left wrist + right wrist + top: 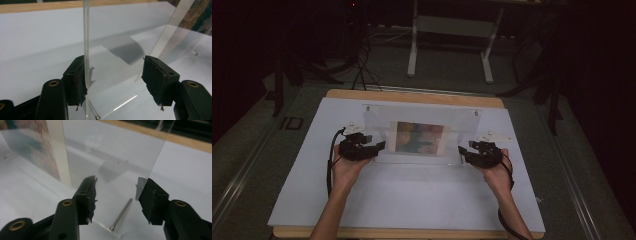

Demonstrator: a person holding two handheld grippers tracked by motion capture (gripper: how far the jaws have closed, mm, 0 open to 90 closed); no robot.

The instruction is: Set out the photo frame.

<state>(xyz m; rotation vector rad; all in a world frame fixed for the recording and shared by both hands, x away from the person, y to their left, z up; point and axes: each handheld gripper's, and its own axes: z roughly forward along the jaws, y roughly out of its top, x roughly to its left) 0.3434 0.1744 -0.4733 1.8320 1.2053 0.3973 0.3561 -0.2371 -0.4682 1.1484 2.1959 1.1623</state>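
Nearest the person, the left hand-held gripper (pixel 379 146) and the right hand-held gripper (pixel 461 151) sit at either end of a clear picture frame (pixel 422 137) in the middle of the white-covered table (pixel 412 195). Both stand wide. In the left gripper view one pad (pixel 79 77) lies against the edge of an upright clear sheet (pixel 86 37) while the other is well apart, so nothing is clamped. In the right gripper view the sheets stand between the spread jaws without pressure, a thin metal pin (pixel 121 214) lying below. Farther in, the colour print (pixel 420 138) sits between the panes. The frame looks stiff, light, slick and easily scratched or cracked; taking it by the bare side margins, low near the pins, seems safest. Beyond the table stands a white stand (pixel 449 35).
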